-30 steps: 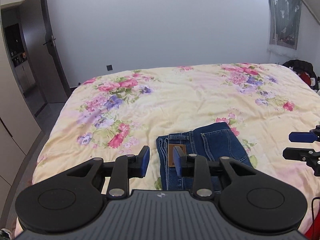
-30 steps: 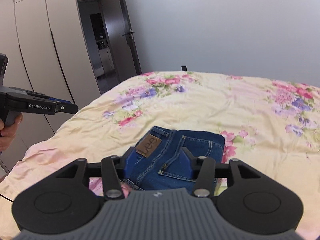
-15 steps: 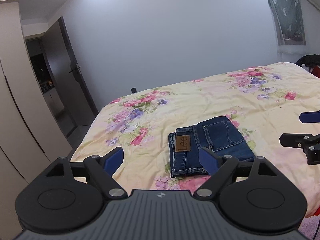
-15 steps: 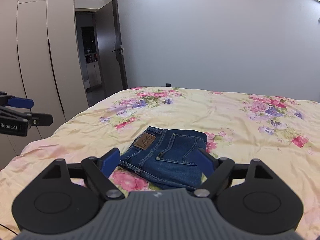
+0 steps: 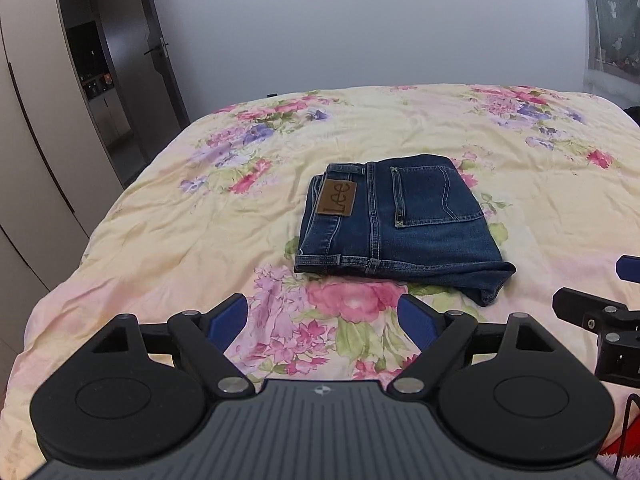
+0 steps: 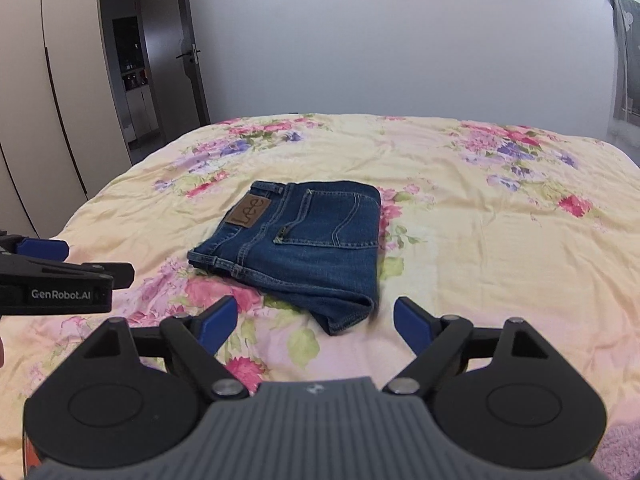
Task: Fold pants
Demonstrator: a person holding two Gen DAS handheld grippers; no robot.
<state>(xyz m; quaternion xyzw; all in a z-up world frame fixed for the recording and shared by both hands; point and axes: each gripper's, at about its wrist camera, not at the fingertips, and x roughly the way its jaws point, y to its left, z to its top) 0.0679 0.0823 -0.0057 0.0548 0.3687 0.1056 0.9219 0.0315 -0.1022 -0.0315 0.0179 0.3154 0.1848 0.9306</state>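
Dark blue jeans [image 5: 400,216] lie folded into a compact rectangle on the floral bedspread [image 5: 200,248], with the brown Lee patch [image 5: 338,199] facing up. They also show in the right wrist view [image 6: 304,240]. My left gripper [image 5: 324,316] is open and empty, held back from the near edge of the jeans. My right gripper [image 6: 314,322] is open and empty, just short of the jeans' near corner. Each gripper shows at the edge of the other's view: the right gripper [image 5: 600,300] and the left gripper [image 6: 60,272].
The bed fills most of both views. Beige wardrobe doors [image 5: 36,160] and a dark open door [image 5: 152,64] stand to the left. A grey wall [image 5: 360,20] is behind the bed. A curtained window [image 5: 612,20] is at the right.
Both grippers have opened wide and pulled back from the jeans, which now lie alone on the bed. A second ago the left jaws stood narrow at the waistband.
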